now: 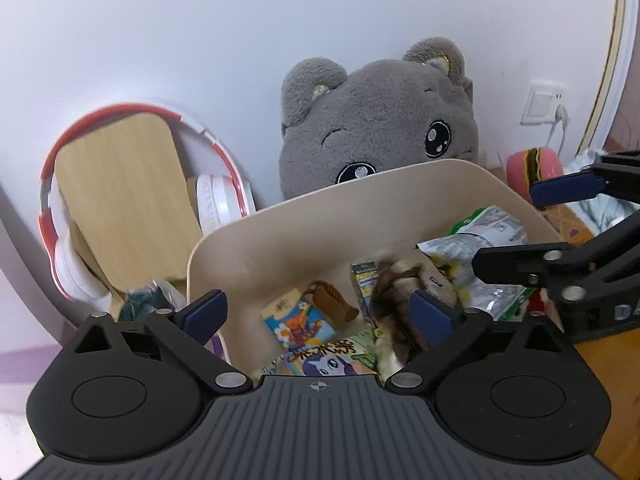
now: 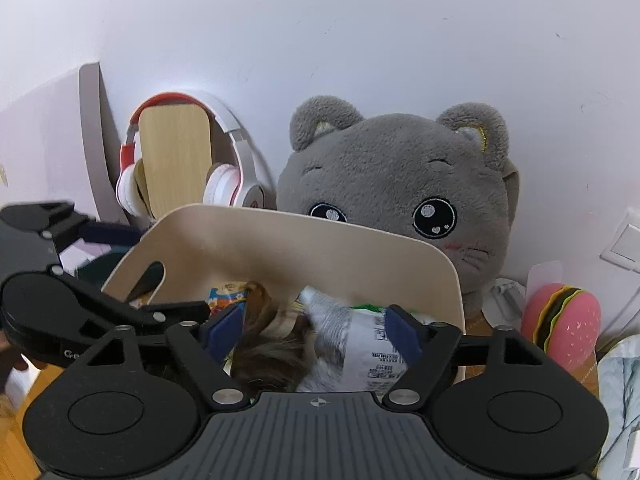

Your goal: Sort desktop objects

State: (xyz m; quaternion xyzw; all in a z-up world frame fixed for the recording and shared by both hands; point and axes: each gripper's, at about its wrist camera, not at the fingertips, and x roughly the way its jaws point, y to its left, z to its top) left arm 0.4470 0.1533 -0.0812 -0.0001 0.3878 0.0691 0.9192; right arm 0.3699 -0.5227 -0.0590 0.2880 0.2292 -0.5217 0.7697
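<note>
Home, prob. a bedroom or kid's desk corner. Big grey plush cat point(image 2: 396, 184) propped vs. plain white wall point(image 2: 320, 40), scuffed in spots. Red/white headphones point(image 1: 218, 196) hung over a light wooden stand point(image 1: 124, 200) at left. Pink burger-shaped soft toy point(image 2: 564, 324) at right, near a white wall socket point(image 1: 542, 104) w/ plug + cable in it. Beige plastic bin point(image 1: 320, 216) holding snack packets, incl. cartoon-printed ones point(image 1: 298, 326). Orange-brown wooden desktop point(image 1: 612, 368) underneath. Toys, snacks, personal audio gear: domestic, not office or lab.
</note>
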